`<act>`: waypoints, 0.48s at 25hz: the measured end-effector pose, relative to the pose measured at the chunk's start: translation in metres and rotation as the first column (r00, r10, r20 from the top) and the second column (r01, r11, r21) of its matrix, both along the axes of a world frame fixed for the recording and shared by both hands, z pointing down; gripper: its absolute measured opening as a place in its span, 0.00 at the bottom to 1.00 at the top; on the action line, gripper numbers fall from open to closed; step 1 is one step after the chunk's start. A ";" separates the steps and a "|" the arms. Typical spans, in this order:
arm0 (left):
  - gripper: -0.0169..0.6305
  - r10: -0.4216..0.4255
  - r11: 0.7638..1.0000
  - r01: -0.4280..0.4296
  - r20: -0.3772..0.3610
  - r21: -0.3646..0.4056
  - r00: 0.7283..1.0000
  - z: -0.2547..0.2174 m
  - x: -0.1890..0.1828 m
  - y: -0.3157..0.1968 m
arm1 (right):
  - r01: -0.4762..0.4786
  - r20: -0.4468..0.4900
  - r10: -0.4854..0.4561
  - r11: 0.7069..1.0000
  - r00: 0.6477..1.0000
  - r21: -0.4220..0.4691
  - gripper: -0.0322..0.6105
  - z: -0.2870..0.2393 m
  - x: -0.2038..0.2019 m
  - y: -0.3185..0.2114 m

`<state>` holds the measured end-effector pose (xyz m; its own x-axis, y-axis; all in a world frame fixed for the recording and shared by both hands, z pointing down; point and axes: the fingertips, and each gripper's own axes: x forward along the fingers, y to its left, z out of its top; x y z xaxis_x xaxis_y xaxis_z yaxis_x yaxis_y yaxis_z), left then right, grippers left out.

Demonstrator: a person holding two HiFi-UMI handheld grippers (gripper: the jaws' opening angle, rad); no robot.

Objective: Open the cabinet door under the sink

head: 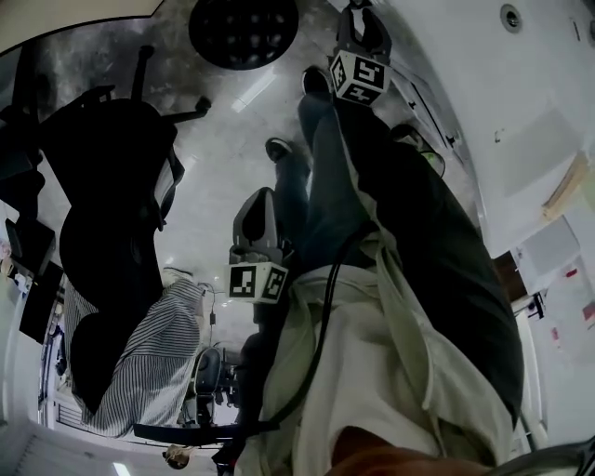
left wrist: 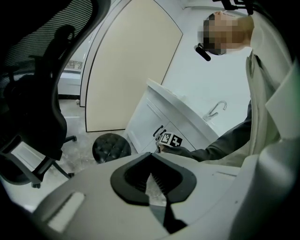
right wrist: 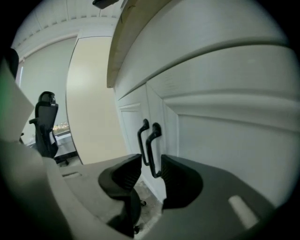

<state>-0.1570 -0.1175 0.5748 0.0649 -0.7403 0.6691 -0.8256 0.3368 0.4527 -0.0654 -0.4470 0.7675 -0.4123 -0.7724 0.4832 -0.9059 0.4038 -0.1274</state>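
Note:
The white cabinet [right wrist: 220, 136] under the sink fills the right gripper view, both doors shut. Two black bar handles [right wrist: 149, 146] stand side by side where the doors meet. My right gripper [right wrist: 150, 164] is open and close in front of them; the handles show in the gap between its pads, and nothing is pressed. In the head view the right gripper [head: 361, 19] reaches toward the cabinet [head: 521, 112] at the top. My left gripper [left wrist: 151, 174] is shut on nothing and hangs back by the person's legs, seen as the left gripper [head: 260, 200] in the head view.
A round black tufted stool [head: 244, 28] stands on the floor just left of the cabinet. A black office chair [head: 112, 186] is at the left. A faucet [left wrist: 215, 110] rises from the counter. A tall cream panel [right wrist: 91, 98] stands left of the cabinet.

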 end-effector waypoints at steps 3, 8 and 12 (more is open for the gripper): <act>0.04 0.011 1.000 -0.011 -0.006 0.009 1.000 0.004 0.000 -0.011 | 0.085 -0.024 -0.085 0.996 0.996 0.002 0.24 0.000 -0.021 -0.005; 0.04 0.042 0.998 -0.042 0.002 0.049 0.999 0.016 0.000 -0.044 | 0.035 -0.088 -0.034 0.999 0.996 0.006 0.19 0.003 -0.015 -0.011; 0.04 0.085 0.991 -0.087 0.023 0.099 0.996 0.030 -0.007 -0.082 | 0.042 -0.075 -0.041 0.999 0.996 0.021 0.11 0.001 -0.015 -0.012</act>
<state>-0.1643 -0.1992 0.6043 0.1196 -0.7956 0.5939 -0.8584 0.2178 0.4645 -0.0806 -0.4595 0.7687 -0.4076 -0.7663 0.4967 -0.8949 0.4434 -0.0503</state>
